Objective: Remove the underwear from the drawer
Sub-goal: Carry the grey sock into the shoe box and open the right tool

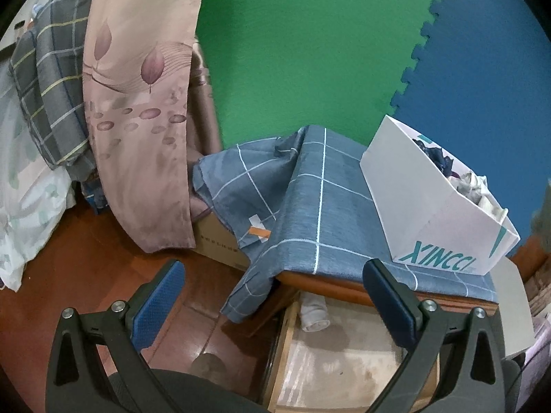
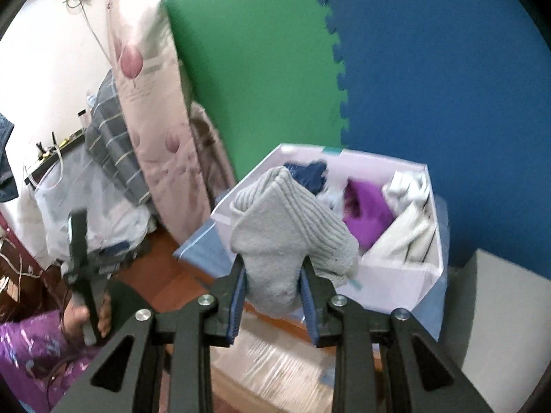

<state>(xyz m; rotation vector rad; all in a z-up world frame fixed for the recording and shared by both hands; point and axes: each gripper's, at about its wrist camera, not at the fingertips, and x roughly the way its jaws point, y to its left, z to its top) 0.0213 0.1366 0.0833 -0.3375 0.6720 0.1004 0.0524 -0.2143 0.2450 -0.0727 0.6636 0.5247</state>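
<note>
Your right gripper (image 2: 273, 282) is clamping the grey garment (image 2: 289, 230) — hanging before the white box (image 2: 396, 272) | your left gripper (image 1: 273, 292) is gaping — above the drawer (image 1: 344, 361).

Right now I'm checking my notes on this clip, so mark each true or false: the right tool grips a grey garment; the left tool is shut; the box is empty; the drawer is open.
1. The right tool grips a grey garment. True.
2. The left tool is shut. False: its jaws stand wide apart, holding nothing.
3. The box is empty. False: it holds clothes, one purple.
4. The drawer is open. True.
</note>
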